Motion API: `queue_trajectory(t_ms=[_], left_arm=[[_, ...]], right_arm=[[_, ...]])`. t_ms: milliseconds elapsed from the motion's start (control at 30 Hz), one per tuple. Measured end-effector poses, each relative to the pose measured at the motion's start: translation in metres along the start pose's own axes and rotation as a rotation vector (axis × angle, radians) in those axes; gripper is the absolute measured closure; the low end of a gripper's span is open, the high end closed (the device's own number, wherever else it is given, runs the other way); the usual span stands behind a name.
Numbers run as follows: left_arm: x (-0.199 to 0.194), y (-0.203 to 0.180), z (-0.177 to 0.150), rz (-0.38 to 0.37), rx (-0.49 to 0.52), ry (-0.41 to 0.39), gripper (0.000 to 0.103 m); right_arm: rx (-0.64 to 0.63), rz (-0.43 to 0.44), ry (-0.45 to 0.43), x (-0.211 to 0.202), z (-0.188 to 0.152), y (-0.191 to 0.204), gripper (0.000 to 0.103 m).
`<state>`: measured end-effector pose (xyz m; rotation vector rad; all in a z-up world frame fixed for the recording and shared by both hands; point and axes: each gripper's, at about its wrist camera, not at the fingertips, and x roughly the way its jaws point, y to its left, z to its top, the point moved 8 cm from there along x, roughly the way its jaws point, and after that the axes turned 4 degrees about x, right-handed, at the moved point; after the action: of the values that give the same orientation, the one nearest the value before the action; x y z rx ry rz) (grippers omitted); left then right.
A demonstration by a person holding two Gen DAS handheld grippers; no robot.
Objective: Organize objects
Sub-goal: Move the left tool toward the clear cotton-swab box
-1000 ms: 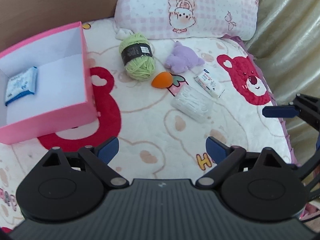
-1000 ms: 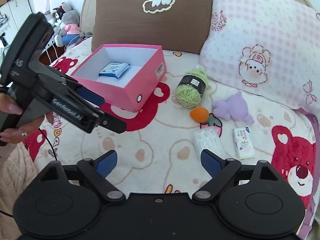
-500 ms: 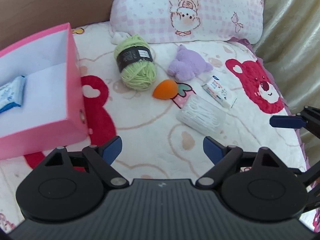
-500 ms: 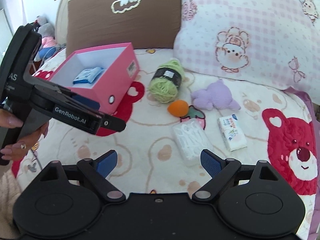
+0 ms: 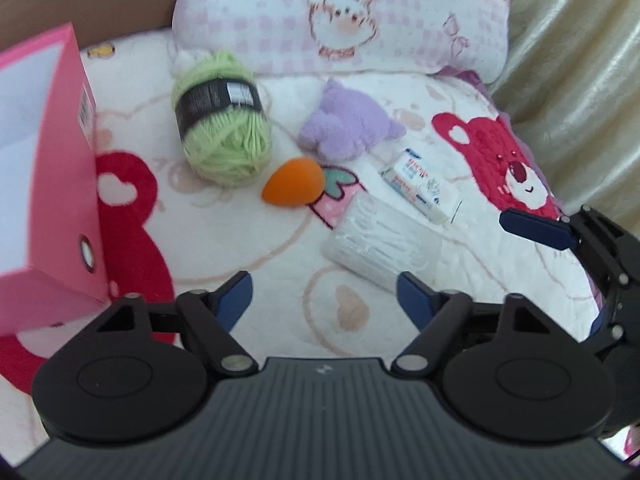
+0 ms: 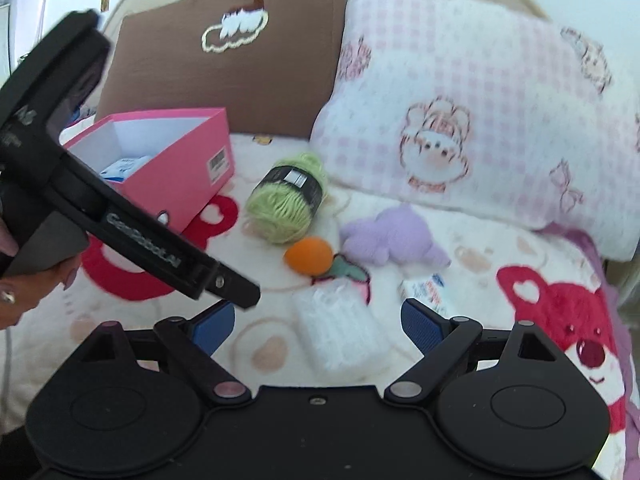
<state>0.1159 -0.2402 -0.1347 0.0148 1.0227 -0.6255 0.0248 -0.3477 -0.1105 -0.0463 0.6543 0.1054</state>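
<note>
- Left gripper [image 5: 324, 294], jaws closing with nothing between them, hovers near the clear crinkly plastic packet [image 5: 380, 246] on the plush bear-print blanket [image 5: 248, 248]; closing early would miss it.
- Right gripper [image 6: 318, 320] is apart and empty; both aiming at one packet risks collision.
- Open pink cardboard box [image 6: 176, 168] sits well apart.

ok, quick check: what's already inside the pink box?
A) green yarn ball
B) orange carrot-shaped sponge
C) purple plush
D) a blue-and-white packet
D: in the right wrist view a blue-and-white packet lies inside the pink box, while the yarn ball, orange sponge and purple plush all lie out on the blanket beside it.
</note>
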Motion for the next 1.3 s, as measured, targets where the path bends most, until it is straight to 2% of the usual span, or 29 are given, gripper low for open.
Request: queue_trajectory(t_ms=[233,433,533,633,733,767,867,1033,1167,1300], left_arm=[[0.027,0.001,0.005,-0.042,-0.045,-0.02,0.032],[0.052,-0.001,0.016,-0.057,-0.041,-0.029,0.034],[0.065,0.0,0.021,-0.042,-0.039,-0.032,0.035],[0.072,0.0,0.023,-0.065,-0.056,-0.044,0.037],[0.074,-0.002,0.024,-0.1,-0.066,-0.057,0.046],[0.074,-0.004,0.024,-0.11,-0.067,-0.058,0.05],[0.075,-0.01,0.021,-0.147,-0.073,-0.02,0.053],[0.068,-0.02,0.013,-0.128,-0.031,0.01,0.053],[0.062,-0.02,-0.002,-0.164,-0.094,0.078,0.054],[0.058,-0.02,-0.011,-0.191,-0.151,0.112,0.053]], right_arm=[[0.008,-0.006,0.056,0.025,-0.02,-0.011,0.01],[0.113,-0.001,0.147,0.047,-0.032,-0.026,0.011],[0.199,0.033,0.174,0.054,-0.036,-0.033,0.013],[0.237,0.055,0.192,0.059,-0.04,-0.033,0.016],[0.254,0.059,0.19,0.061,-0.042,-0.031,0.019],[0.258,0.052,0.183,0.062,-0.042,-0.032,0.026],[0.269,0.03,0.162,0.064,-0.041,-0.036,0.028],[0.277,0.035,0.157,0.063,-0.043,-0.039,0.029],[0.261,0.049,0.145,0.058,-0.043,-0.038,0.027],[0.213,0.077,0.139,0.055,-0.045,-0.031,0.021]])
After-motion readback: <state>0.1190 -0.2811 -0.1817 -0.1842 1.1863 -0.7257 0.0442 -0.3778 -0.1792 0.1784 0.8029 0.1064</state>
